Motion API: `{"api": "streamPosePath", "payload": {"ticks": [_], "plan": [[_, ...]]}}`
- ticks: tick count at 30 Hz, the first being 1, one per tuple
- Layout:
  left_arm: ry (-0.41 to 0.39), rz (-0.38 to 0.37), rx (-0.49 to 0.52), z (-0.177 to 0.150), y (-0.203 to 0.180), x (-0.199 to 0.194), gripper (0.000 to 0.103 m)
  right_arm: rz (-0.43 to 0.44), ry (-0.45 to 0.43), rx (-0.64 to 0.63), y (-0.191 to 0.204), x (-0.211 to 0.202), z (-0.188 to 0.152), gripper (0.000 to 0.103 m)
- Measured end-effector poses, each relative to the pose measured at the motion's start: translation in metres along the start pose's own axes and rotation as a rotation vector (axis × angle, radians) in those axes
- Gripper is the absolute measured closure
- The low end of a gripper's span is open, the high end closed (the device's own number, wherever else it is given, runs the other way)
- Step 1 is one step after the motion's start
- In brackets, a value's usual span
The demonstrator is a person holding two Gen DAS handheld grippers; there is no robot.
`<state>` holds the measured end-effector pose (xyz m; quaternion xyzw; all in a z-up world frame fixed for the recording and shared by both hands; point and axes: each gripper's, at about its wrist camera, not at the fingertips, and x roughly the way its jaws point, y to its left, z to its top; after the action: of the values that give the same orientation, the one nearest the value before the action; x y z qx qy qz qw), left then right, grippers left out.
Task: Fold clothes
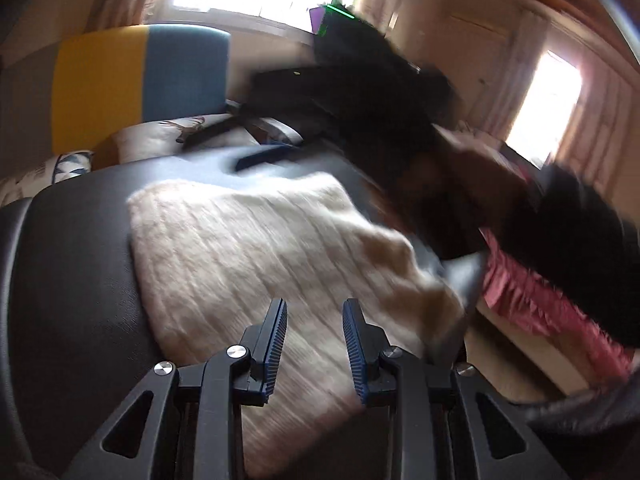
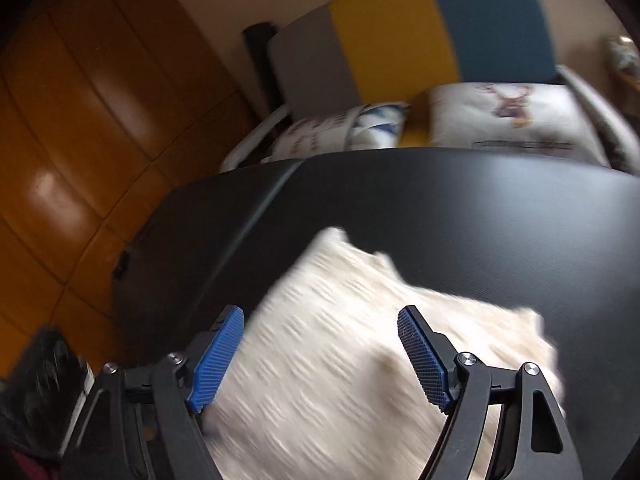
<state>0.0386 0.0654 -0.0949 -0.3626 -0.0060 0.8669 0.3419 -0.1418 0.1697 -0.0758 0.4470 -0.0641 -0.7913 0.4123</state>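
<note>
A cream knitted garment (image 1: 256, 248) lies folded flat on the black table (image 1: 72, 264). My left gripper (image 1: 315, 308) hovers over its near edge, jaws open a little, nothing between them. In the right wrist view the same garment (image 2: 340, 360) lies under my right gripper (image 2: 320, 316), whose jaws are wide open and empty. Both views are blurred by motion.
A dark furry shape (image 1: 384, 112) and pink cloth (image 1: 548, 304) are at the table's right side. A chair with a grey, yellow and blue back (image 2: 420, 36) holding printed cushions (image 2: 508, 116) stands behind the table. Wooden cabinet doors (image 2: 80, 120) are to the left.
</note>
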Motion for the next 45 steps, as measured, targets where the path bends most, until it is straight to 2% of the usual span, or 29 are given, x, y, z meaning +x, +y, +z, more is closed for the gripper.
{"api": "streamPosePath", "payload": {"ticks": [4,6,7,8,10,14,19,20,21,22,24,25,27,29,31,36,40,45], "plan": [[0.12,-0.009,-0.019,-0.022,0.0,0.033,0.074,0.137,0.133,0.01,0.006,0.056,0.03,0.022],[0.103,-0.008,-0.019,-0.027,0.001,0.036,0.074,0.102,0.231,0.011,0.0,0.093,0.036,0.022],[0.106,-0.006,-0.018,-0.028,0.0,0.037,0.074,0.035,0.296,0.005,-0.006,0.114,0.035,0.022],[0.106,-0.009,-0.024,-0.028,0.001,0.039,0.074,-0.009,0.326,-0.007,-0.011,0.128,0.033,0.022],[0.105,-0.018,-0.034,-0.029,0.003,0.042,0.075,-0.03,0.325,-0.032,-0.018,0.141,0.032,0.022],[0.103,-0.03,-0.045,-0.027,0.003,0.04,0.074,-0.024,0.302,-0.037,-0.022,0.138,0.033,0.022],[0.036,-0.095,-0.219,-0.026,0.026,0.005,0.072,0.005,0.205,0.062,-0.034,0.113,0.034,0.022],[0.01,-0.097,-0.263,-0.026,0.033,-0.005,0.07,0.006,0.168,0.083,-0.035,0.101,0.034,0.015],[-0.021,-0.096,-0.309,-0.027,0.043,-0.016,0.067,0.007,0.124,0.099,-0.035,0.088,0.035,0.003],[-0.053,-0.099,-0.354,-0.025,0.053,-0.024,0.065,0.014,0.07,0.108,-0.035,0.069,0.033,0.0],[-0.102,-0.121,-0.449,-0.022,0.077,-0.033,0.052,0.039,-0.043,0.118,-0.034,0.028,0.026,0.0],[-0.126,-0.132,-0.498,-0.021,0.09,-0.038,0.048,0.051,-0.086,0.124,-0.034,0.008,0.021,0.0],[-0.124,-0.163,-0.586,-0.019,0.116,-0.036,0.042,0.075,-0.138,0.155,-0.038,-0.028,0.003,0.0],[-0.1,-0.191,-0.667,-0.017,0.139,-0.027,0.041,0.106,-0.16,0.235,-0.049,-0.061,-0.02,0.0],[-0.061,-0.2,-0.705,-0.013,0.153,-0.009,0.041,0.129,-0.15,0.356,-0.071,-0.09,-0.05,0.0],[-0.005,-0.234,-0.756,-0.005,0.165,0.031,0.041,0.097,-0.129,0.551,-0.103,-0.13,-0.132,0.0],[0.034,-0.21,-0.755,0.001,0.17,0.058,0.041,0.128,-0.102,0.606,-0.119,-0.129,-0.16,0.0],[0.068,-0.235,-0.73,0.002,0.168,0.077,0.032,0.122,-0.063,0.631,-0.13,-0.103,-0.162,0.0]]}}
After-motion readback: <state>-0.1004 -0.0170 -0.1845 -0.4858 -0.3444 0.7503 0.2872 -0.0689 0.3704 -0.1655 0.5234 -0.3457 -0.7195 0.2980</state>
